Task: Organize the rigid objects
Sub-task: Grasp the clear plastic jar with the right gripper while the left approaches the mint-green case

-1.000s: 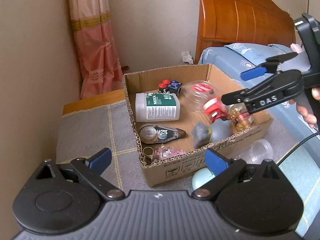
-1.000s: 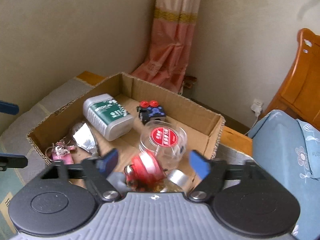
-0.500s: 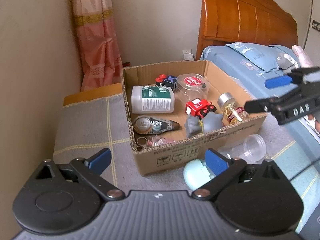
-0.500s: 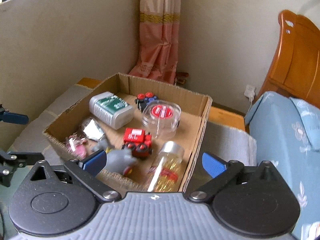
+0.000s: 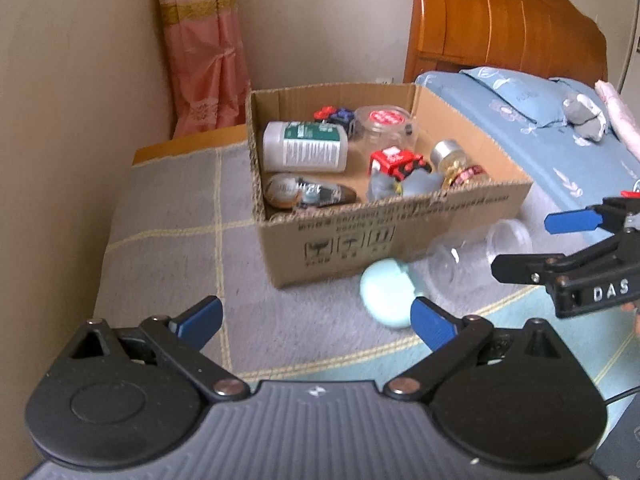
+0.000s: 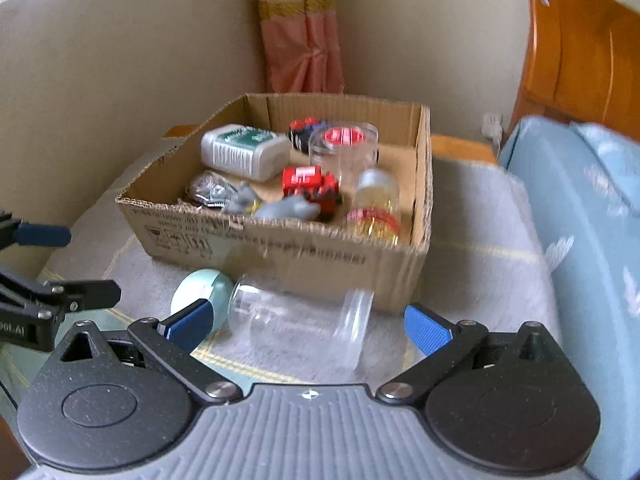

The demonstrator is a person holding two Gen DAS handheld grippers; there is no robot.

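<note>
Outside cardboard box [image 6: 280,252]: clear jar [image 6: 298,322] (sideways, lidless).

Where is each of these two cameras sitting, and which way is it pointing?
Left wrist view: sits on the left gripper, looking forward at the brown cardboard box; its own open blue-tipped fingers show, plus the right gripper at the frame's right edge.
Right wrist view: sits on the right gripper, facing the same box from its other front corner; the left gripper shows at the left edge.
Shared: the box, the clear plastic jar and the pale green round object.
</note>
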